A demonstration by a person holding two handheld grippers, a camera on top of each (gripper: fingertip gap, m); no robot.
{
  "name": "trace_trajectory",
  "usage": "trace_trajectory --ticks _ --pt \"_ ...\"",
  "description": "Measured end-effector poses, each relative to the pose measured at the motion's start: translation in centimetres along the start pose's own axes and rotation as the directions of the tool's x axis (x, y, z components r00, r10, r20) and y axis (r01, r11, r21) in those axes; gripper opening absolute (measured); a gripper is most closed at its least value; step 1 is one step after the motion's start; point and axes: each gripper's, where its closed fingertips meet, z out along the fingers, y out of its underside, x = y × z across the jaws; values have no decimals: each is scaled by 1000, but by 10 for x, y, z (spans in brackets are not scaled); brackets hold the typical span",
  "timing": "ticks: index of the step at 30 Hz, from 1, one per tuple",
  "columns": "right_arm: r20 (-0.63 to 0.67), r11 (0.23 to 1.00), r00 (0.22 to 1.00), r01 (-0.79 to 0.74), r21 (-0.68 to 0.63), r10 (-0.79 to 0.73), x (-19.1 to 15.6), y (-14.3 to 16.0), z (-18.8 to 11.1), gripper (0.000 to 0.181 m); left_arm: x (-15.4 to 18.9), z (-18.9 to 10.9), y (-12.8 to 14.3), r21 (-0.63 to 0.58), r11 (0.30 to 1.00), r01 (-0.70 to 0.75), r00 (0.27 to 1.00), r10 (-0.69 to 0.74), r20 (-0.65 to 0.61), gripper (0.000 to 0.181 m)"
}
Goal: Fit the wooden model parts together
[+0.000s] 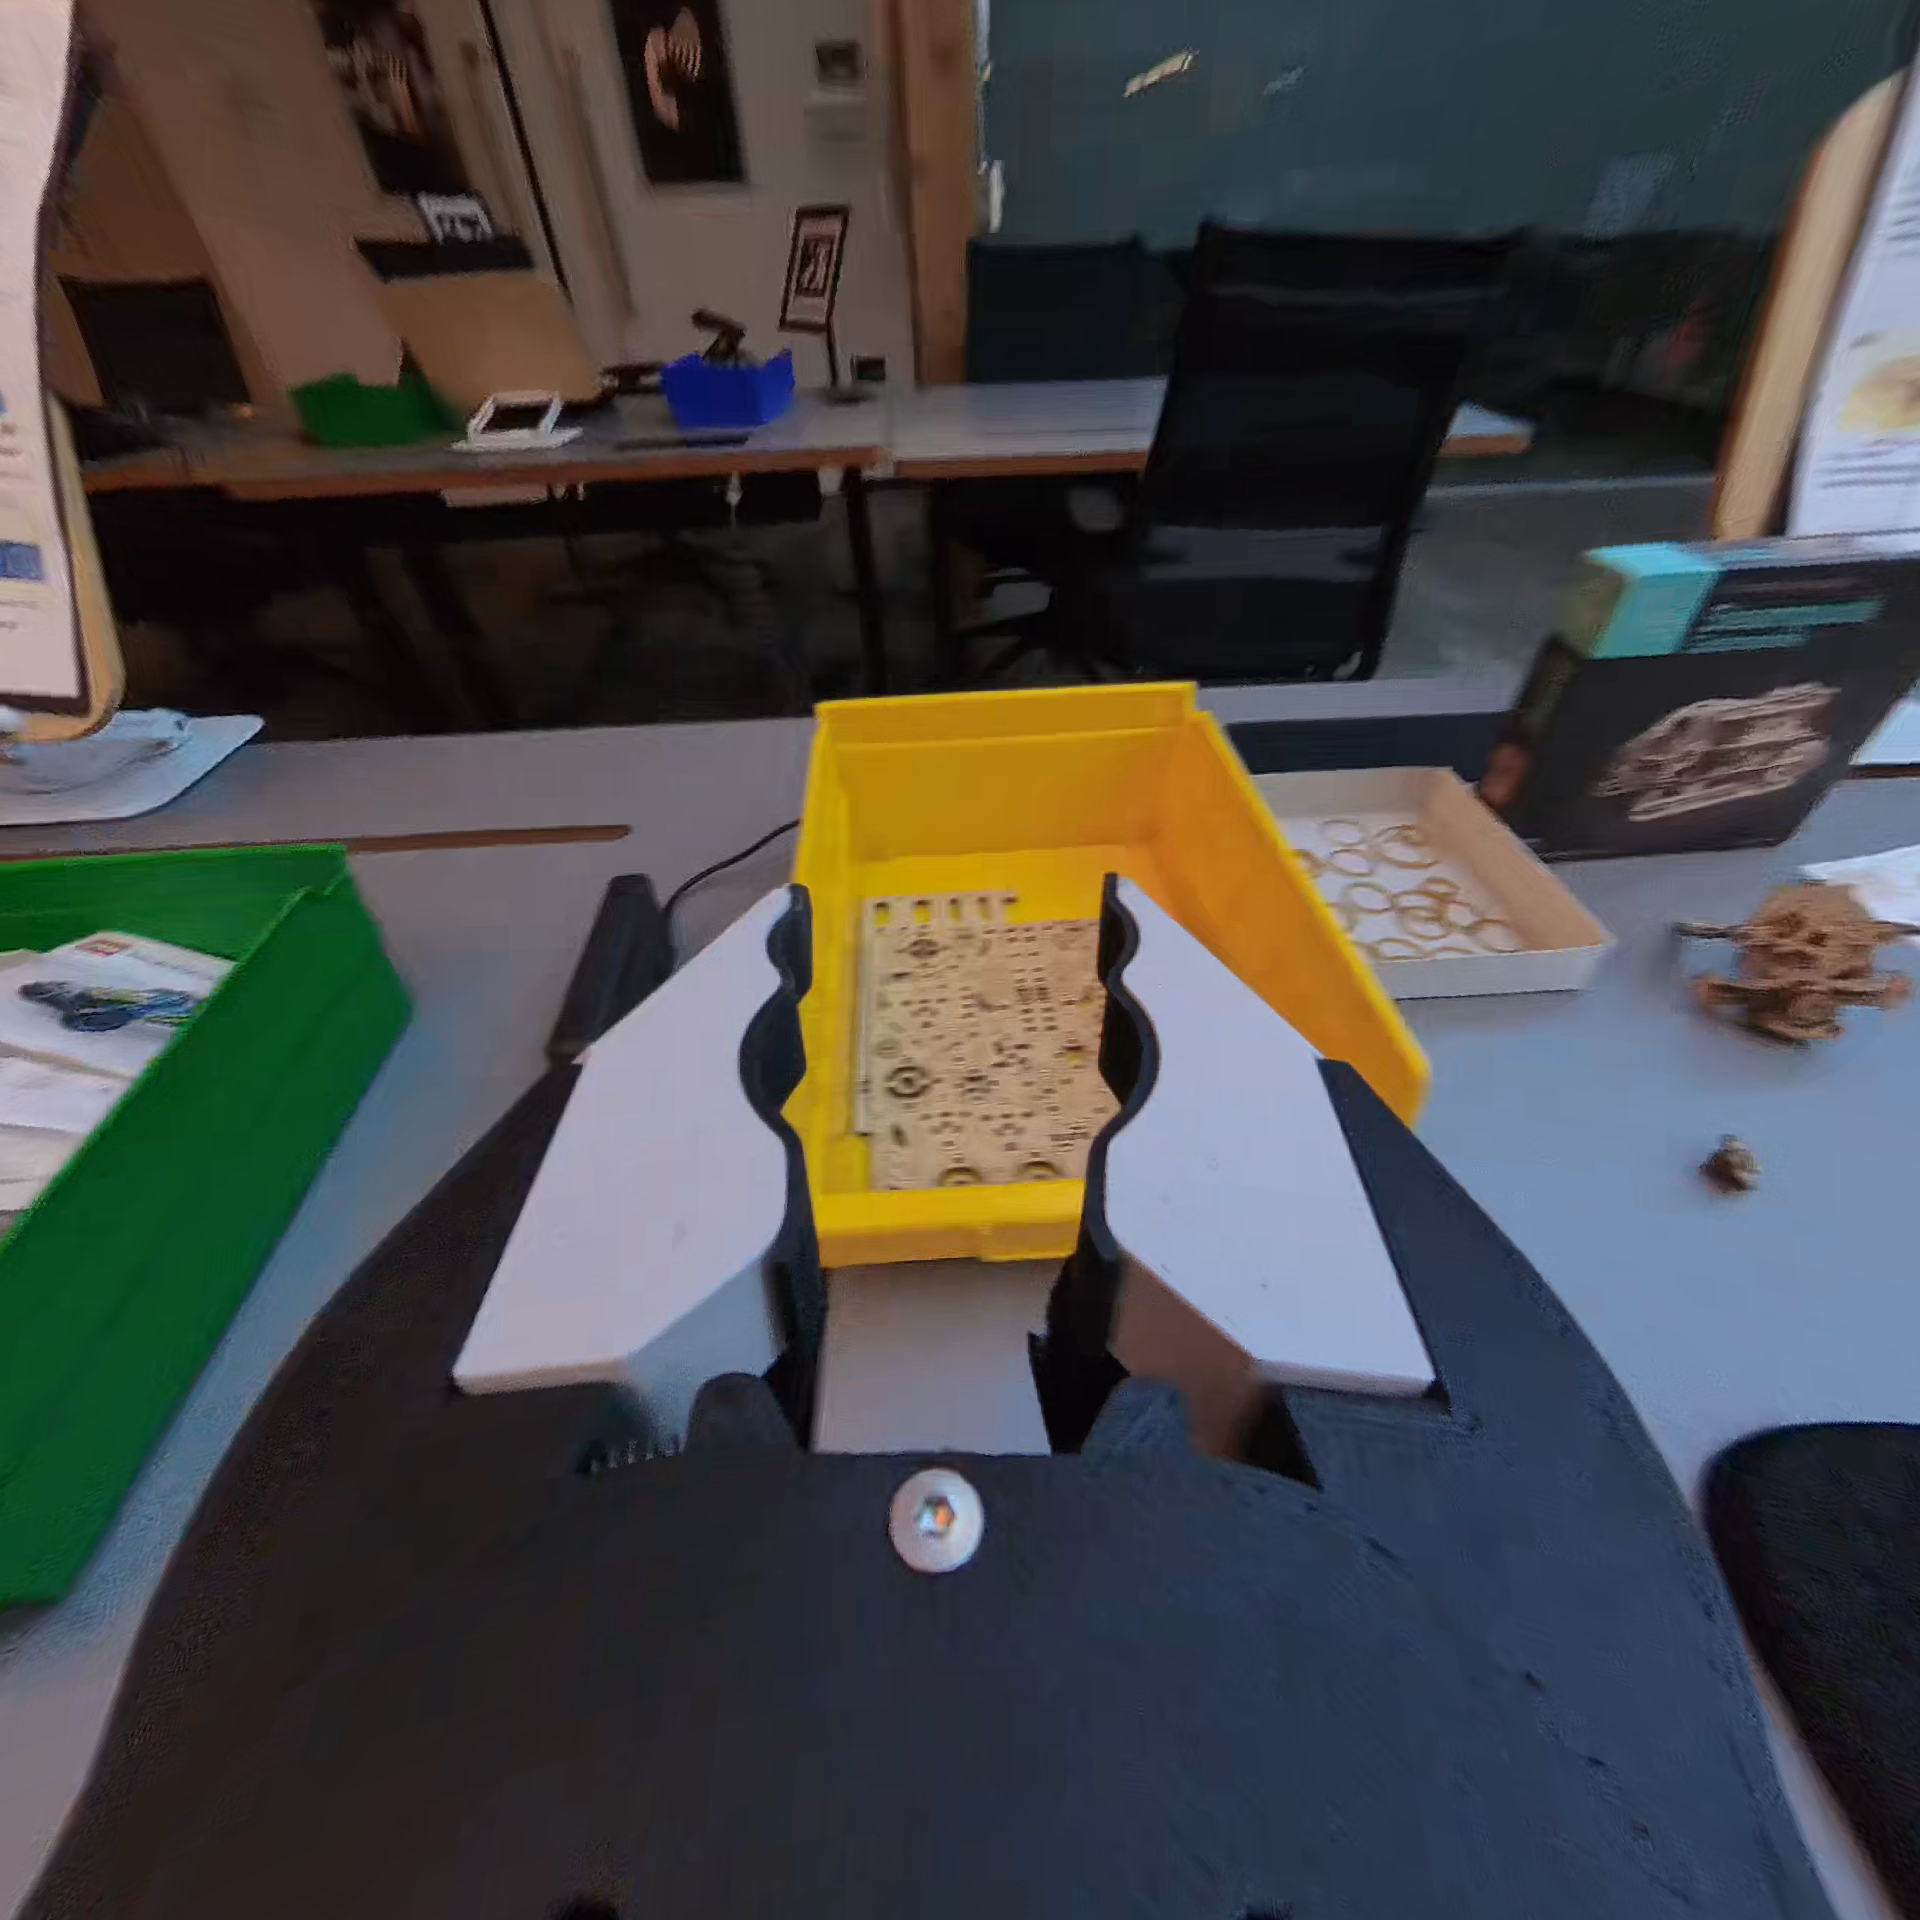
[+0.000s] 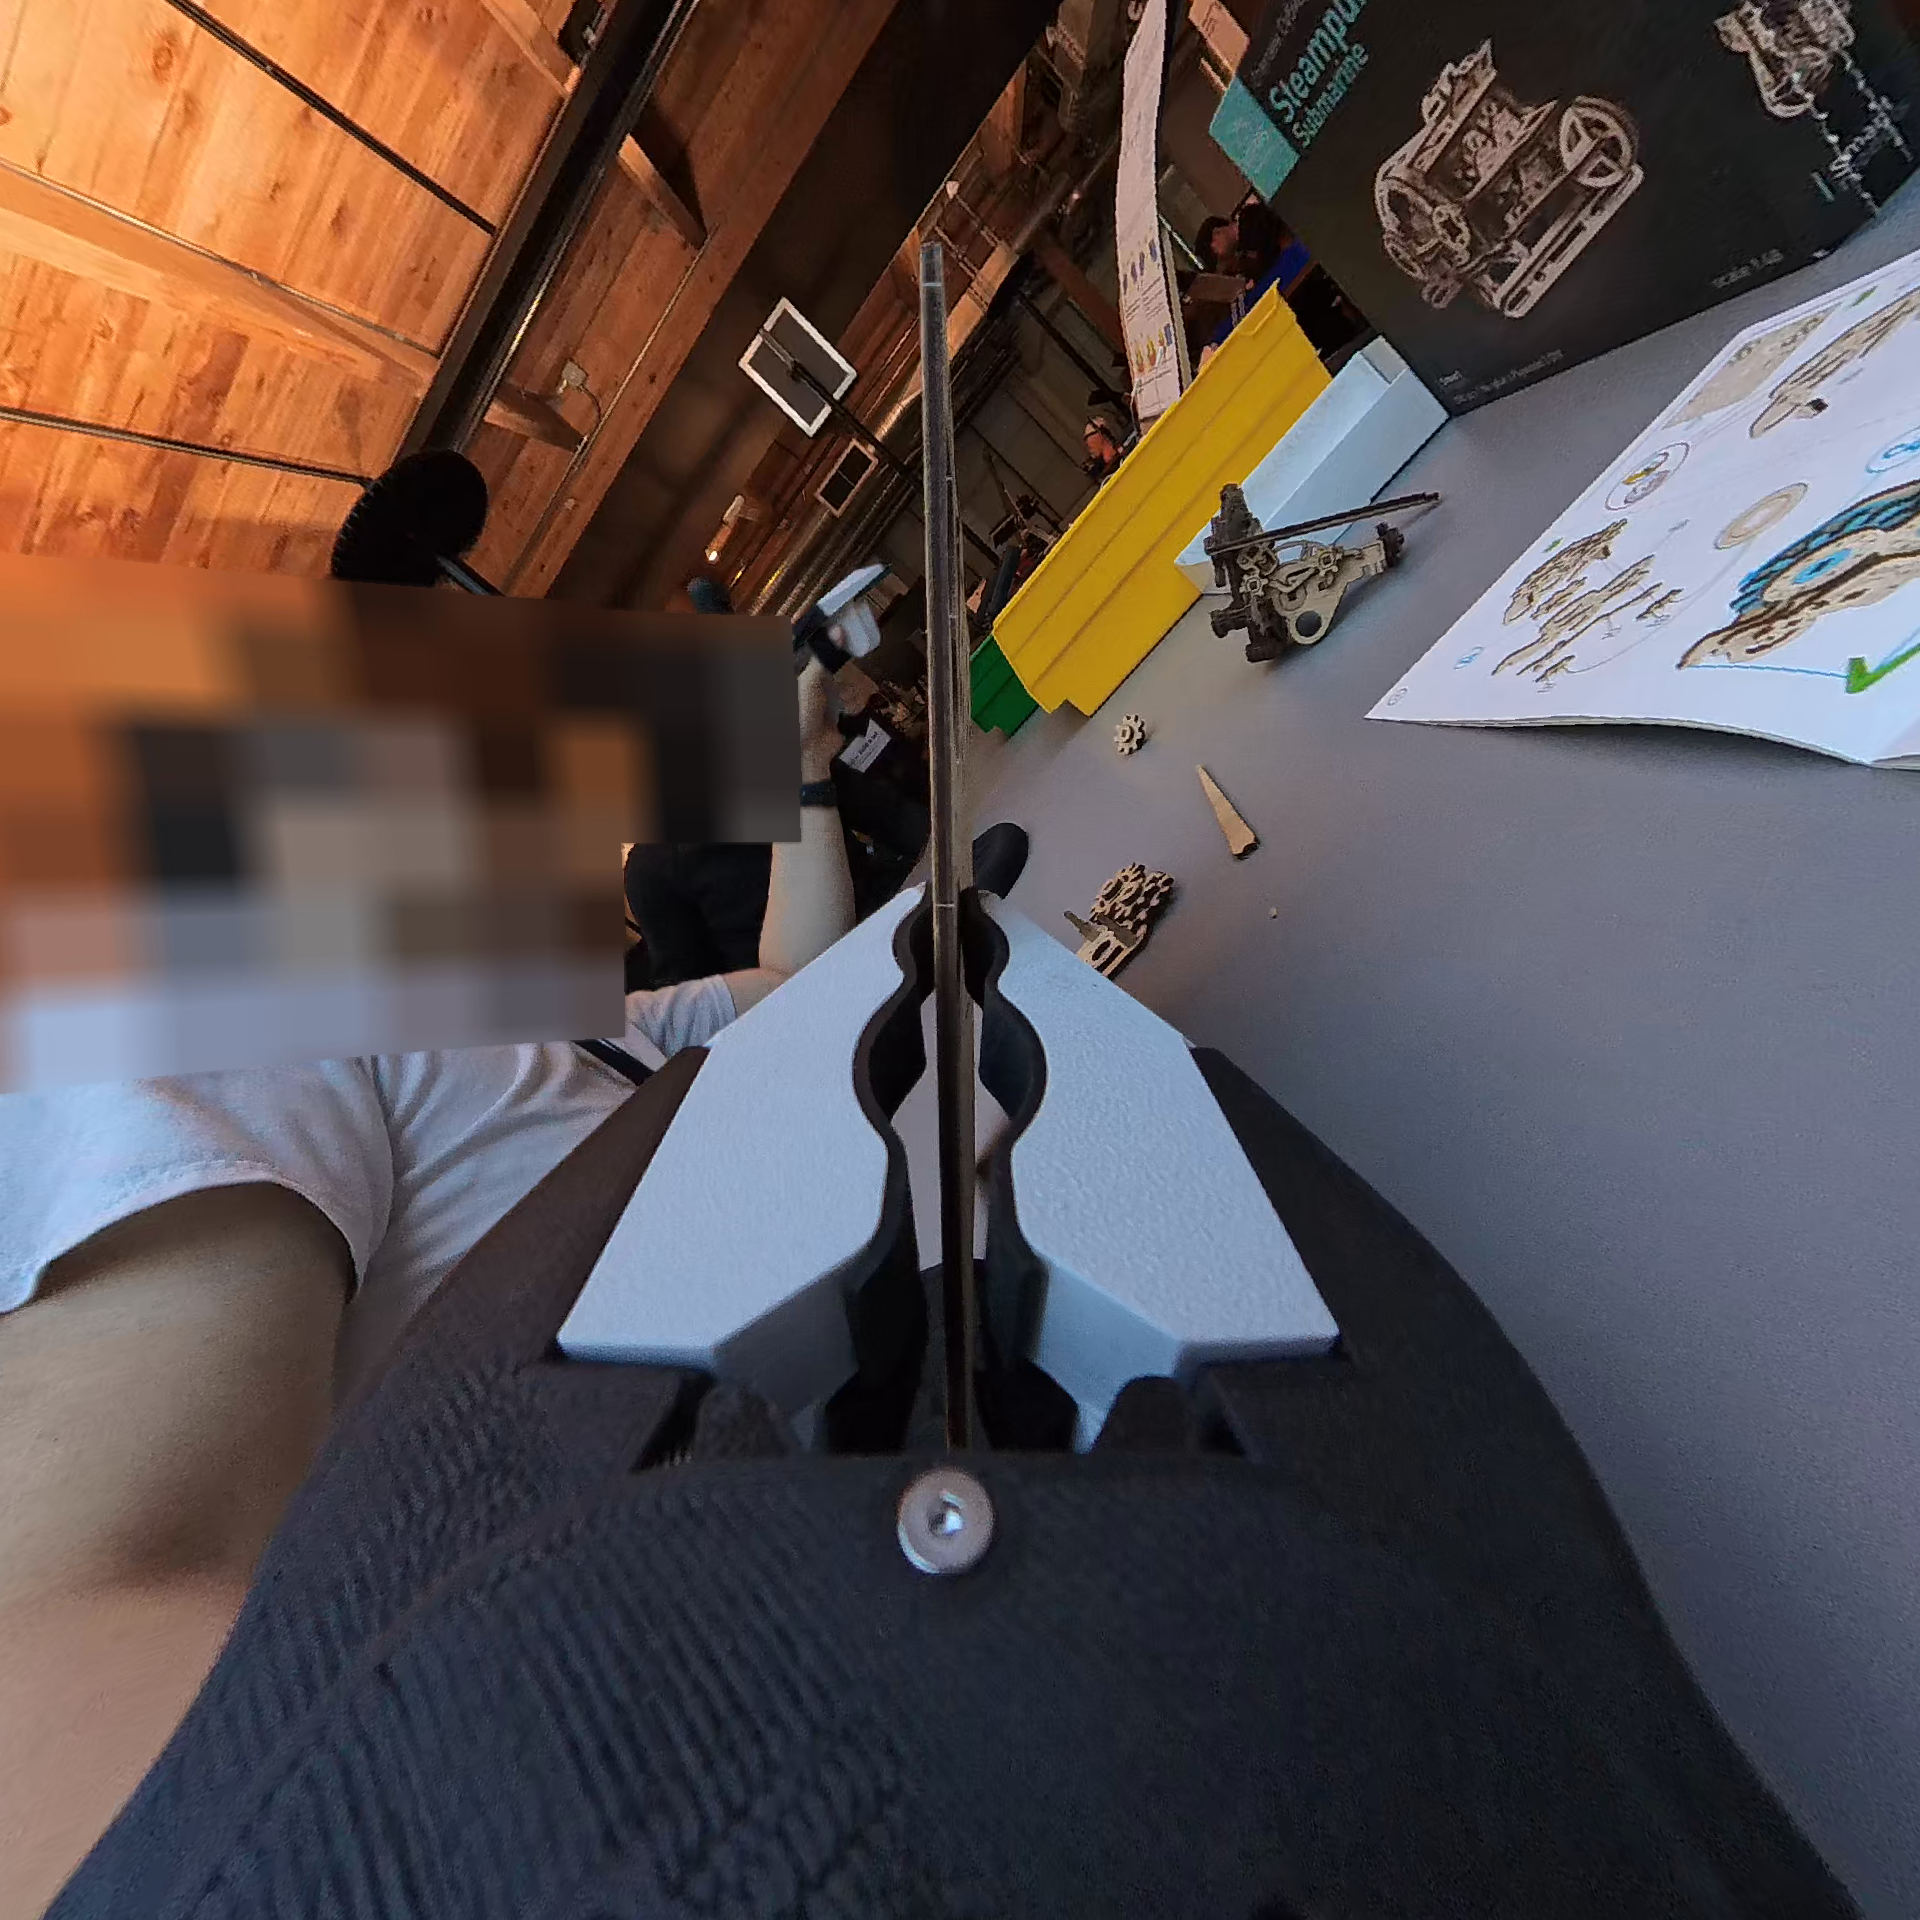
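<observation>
In the left wrist view my left gripper is open and empty, held above the near end of a yellow bin. A wooden parts sheet lies flat in the bin. A partly built wooden model and a small wooden gear sit on the grey table to the right. In the right wrist view, which is tilted, my right gripper is shut on a thin flat sheet seen edge-on. The model, a gear, a wedge piece and a gear cluster lie on the table.
A green bin with booklets stands at the left. A white tray of rings and the dark kit box stand at the right. A black device with a cable lies beside the yellow bin. An open instruction booklet lies on the table. Left tips to right tips: about 65 centimeters. The left gripper is farther from the model, some 45 centimeters, than the right, some 25 centimeters. The small wooden gear is about equally far from each gripper, around 35 centimeters.
</observation>
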Motion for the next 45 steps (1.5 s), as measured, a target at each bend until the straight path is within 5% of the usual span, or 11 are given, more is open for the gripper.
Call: trace_trajectory --ticks 3,7,11,18,21,30,37,45 --pt "22 999 999 39 -9 -39 -6 3 2 0 -84 55 10 -114 993 -6 1000 9 29 60" --pt "45 995 994 103 9 -103 -16 4 1 1 -155 127 69 -311 950 -39 992 73 100 65" --pt "78 987 985 153 50 -156 -25 2 -3 1 -167 168 103 -427 904 19 996 18 82 70" --pt "153 975 969 174 137 -194 -40 -7 -14 0 -177 188 176 -727 686 -9 997 65 50 65" --pt "170 971 964 176 163 -203 -43 -9 -18 0 -173 191 190 -781 624 -39 998 68 5 30" --pt "161 971 961 206 117 -224 -43 -2 -12 0 -179 234 185 -800 599 -47 997 77 -1 22" --pt "151 970 962 211 122 -228 -42 -2 -11 0 -177 278 164 -851 496 -170 973 221 -65 22" --pt "151 971 962 210 119 -226 -41 -2 -11 0 -152 338 102 -798 583 -150 977 211 -30 22"
